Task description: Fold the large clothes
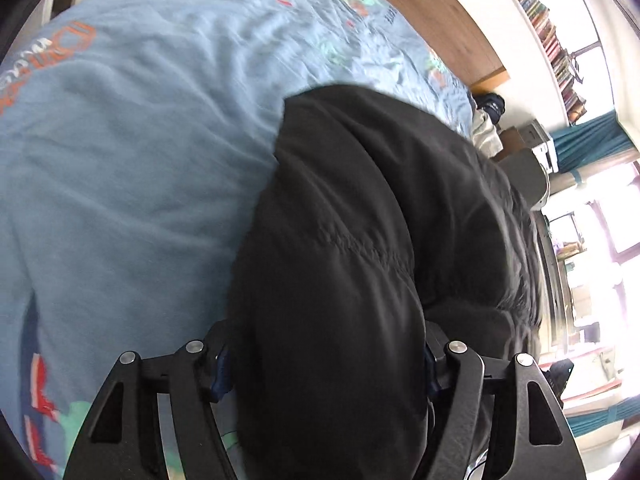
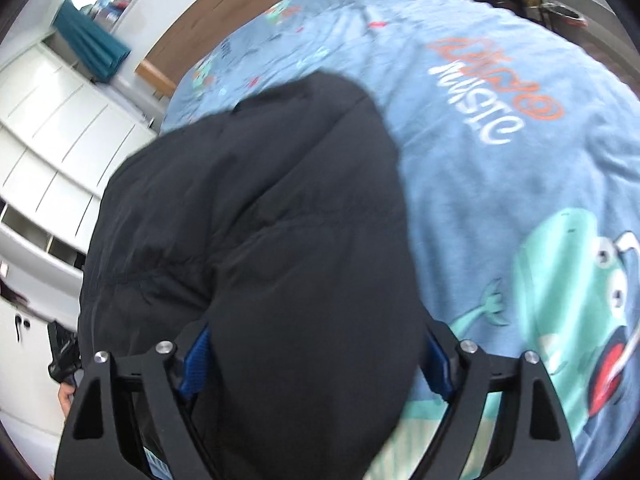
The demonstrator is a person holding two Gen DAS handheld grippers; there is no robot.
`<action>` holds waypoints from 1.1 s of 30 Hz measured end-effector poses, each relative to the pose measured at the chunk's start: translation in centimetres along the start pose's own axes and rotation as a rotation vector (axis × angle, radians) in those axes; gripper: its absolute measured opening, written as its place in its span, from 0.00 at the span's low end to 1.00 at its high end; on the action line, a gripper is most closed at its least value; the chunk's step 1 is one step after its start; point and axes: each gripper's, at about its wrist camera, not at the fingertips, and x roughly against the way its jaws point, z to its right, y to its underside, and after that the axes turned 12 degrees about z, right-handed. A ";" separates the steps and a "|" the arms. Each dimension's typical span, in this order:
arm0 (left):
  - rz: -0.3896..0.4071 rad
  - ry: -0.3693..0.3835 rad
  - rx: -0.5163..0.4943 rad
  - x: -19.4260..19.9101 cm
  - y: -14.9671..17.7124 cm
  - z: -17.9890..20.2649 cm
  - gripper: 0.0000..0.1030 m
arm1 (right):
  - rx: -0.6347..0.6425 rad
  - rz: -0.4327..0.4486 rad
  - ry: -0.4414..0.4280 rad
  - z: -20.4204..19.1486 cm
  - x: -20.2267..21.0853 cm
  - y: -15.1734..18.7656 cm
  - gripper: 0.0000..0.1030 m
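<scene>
Now you're mid-fold: left tool [image 1: 326, 364] and right tool [image 2: 316, 364] each clamp the black jacket [image 1: 360, 220]; next, lay it squarely on the bed [image 1: 120, 140].

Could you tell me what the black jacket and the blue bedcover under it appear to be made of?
Black jacket: likely a padded synthetic shell, nylon or polyester; smooth with a faint sheen, puffy sections divided by stitched seams. Blue bedcover: looks like soft matte woven cotton or a blend; fine creases and printed cartoon figures and lettering. Both are judged by look only.
</scene>
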 end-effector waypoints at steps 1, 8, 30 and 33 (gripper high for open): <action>0.013 0.002 0.004 0.9 -0.3 -0.5 0.70 | 0.001 0.010 0.003 0.2 0.7 -0.2 0.84; 0.166 -0.051 0.065 7.6 -2.4 -3.1 0.78 | 0.043 0.078 0.062 -0.2 4.9 -1.5 0.84; 0.294 -0.256 -0.318 15.8 12.9 7.6 0.80 | 0.310 0.157 0.130 -11.1 17.3 8.9 0.84; 0.317 -0.312 -0.363 16.6 14.9 8.6 0.82 | 0.336 0.157 0.127 -11.7 18.3 10.7 0.84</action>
